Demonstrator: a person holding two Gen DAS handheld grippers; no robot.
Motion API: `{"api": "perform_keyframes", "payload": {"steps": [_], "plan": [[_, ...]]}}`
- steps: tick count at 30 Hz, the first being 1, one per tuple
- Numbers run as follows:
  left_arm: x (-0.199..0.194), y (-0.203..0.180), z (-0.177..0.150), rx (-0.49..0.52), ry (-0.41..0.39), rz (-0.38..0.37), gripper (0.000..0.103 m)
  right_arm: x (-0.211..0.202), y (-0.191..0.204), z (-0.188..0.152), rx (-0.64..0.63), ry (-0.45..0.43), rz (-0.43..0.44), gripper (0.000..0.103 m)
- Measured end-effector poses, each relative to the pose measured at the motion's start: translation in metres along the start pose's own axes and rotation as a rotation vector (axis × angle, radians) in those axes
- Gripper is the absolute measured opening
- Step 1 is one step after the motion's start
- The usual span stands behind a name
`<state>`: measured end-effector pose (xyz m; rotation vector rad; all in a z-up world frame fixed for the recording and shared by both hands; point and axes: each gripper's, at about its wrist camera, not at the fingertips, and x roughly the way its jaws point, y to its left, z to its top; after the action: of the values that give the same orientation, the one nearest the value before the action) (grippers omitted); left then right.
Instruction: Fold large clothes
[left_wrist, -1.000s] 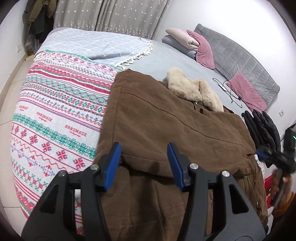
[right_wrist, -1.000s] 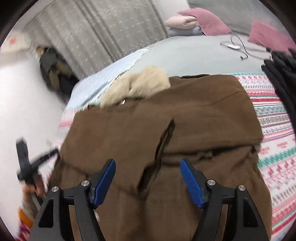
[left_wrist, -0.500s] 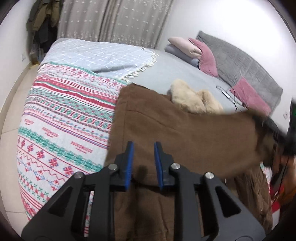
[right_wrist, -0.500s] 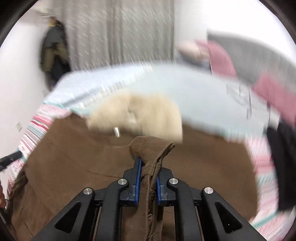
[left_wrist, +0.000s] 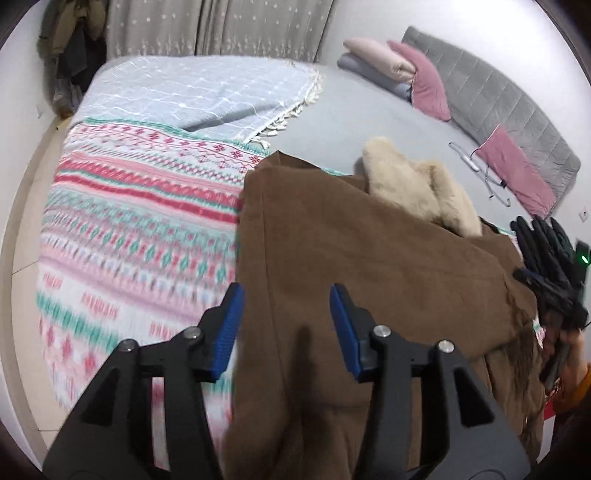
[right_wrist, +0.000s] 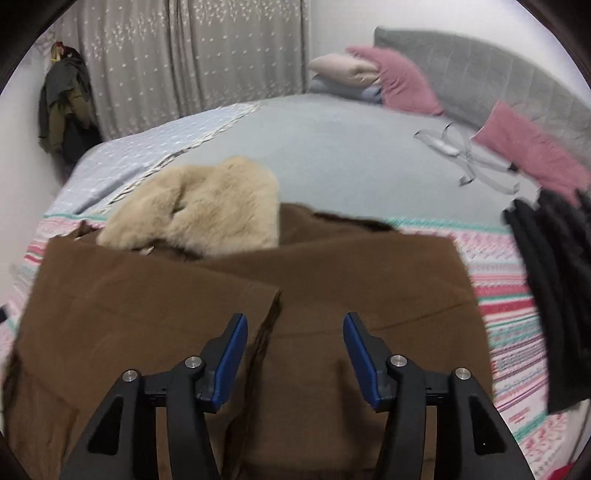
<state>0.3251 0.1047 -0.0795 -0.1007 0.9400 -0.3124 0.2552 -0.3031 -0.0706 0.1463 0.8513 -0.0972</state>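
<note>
brown coat (right_wrist: 332, 280) folded, fur collar (right_wrist: 199, 206) toward pillows (right_wrist: 369, 74)

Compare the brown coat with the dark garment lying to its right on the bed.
The brown coat is plain brown with a cream fur collar; the dark garment is black. The coat lies folded under the grippers; the dark garment lies bunched beside it. Both rest on the patterned blanket.

Brown coat (right_wrist: 332, 280), cream fur collar (right_wrist: 199, 210), folded flat on patterned bedspread (left_wrist: 140, 229).
</note>
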Motion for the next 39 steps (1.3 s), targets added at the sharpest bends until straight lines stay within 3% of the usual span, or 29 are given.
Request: {"api": "perform_keyframes", "payload": {"steps": [5,6,7,8,10,11,14,15,17,19,23,26,28,30,31,33,35,38,39], "plan": [[0.053,0.004,0.025,-0.074,0.097,-0.032,0.049,0.032,-0.008,0.000,0.132,0.107,0.179,0.056],[0.061,0.005,0.026,-0.093,0.108,-0.020,0.047,0.043,-0.004,-0.001,0.146,0.128,0.178,0.056],[0.067,0.005,0.025,-0.098,0.118,-0.016,0.035,0.050,0.000,-0.002,0.140,0.133,0.153,0.052],[0.068,0.004,0.025,-0.093,0.126,-0.008,0.016,0.051,0.007,-0.003,0.109,0.112,0.135,0.032],[0.056,0.001,0.023,-0.085,0.069,-0.001,0.011,0.043,0.023,-0.003,0.031,0.062,0.121,0.014],[0.042,0.000,0.019,-0.090,0.001,-0.002,0.011,0.035,0.029,-0.002,-0.004,0.024,0.111,0.010],[0.031,0.003,0.009,-0.126,-0.072,0.015,0.014,0.011,0.041,0.005,-0.050,-0.117,0.090,0.010],[0.041,0.000,0.007,-0.107,-0.042,0.083,0.017,0.012,0.045,0.008,-0.071,-0.144,0.066,0.010],[0.054,-0.007,0.005,-0.047,0.016,0.195,0.029,0.039,0.055,0.011,-0.124,-0.061,-0.035,0.016],[0.043,-0.016,0.008,-0.018,-0.036,0.204,0.028,0.054,0.059,0.008,-0.134,-0.004,-0.083,0.018],[0.022,-0.025,0.014,0.008,-0.130,0.063,0.028,0.027,0.060,0.003,-0.104,-0.111,-0.139,0.028],[0.042,-0.028,0.011,-0.002,-0.056,-0.048,0.028,0.018,0.055,0.002,-0.075,-0.130,-0.079,0.028],[0.068,-0.025,0.003,-0.015,0.033,-0.031,0.028,0.029,0.054,-0.003,-0.080,-0.097,-0.067,0.030],[0.077,-0.022,-0.011,-0.033,0.009,-0.037,0.028,0.054,0.046,-0.012,-0.106,-0.014,-0.094,0.034],[0.075,-0.023,-0.011,-0.035,0.012,-0.033,0.028,0.058,0.038,-0.015,-0.084,-0.016,-0.069,0.037],[0.062,-0.024,-0.010,-0.048,0.044,-0.018,0.028,0.051,0.028,-0.012,-0.024,-0.013,-0.077,0.052],[0.044,-0.026,-0.015,-0.037,0.056,0.028,0.036,0.038,0.024,-0.011,-0.028,-0.013,-0.099,0.053],[0.004,-0.027,-0.031,-0.002,0.007,0.114,0.073,0.005,0.015,-0.016,-0.059,-0.029,-0.097,0.058],[-0.012,-0.028,-0.038,0.012,-0.017,0.149,0.077,-0.002,0.013,-0.019,-0.062,-0.026,-0.082,0.060]]}}
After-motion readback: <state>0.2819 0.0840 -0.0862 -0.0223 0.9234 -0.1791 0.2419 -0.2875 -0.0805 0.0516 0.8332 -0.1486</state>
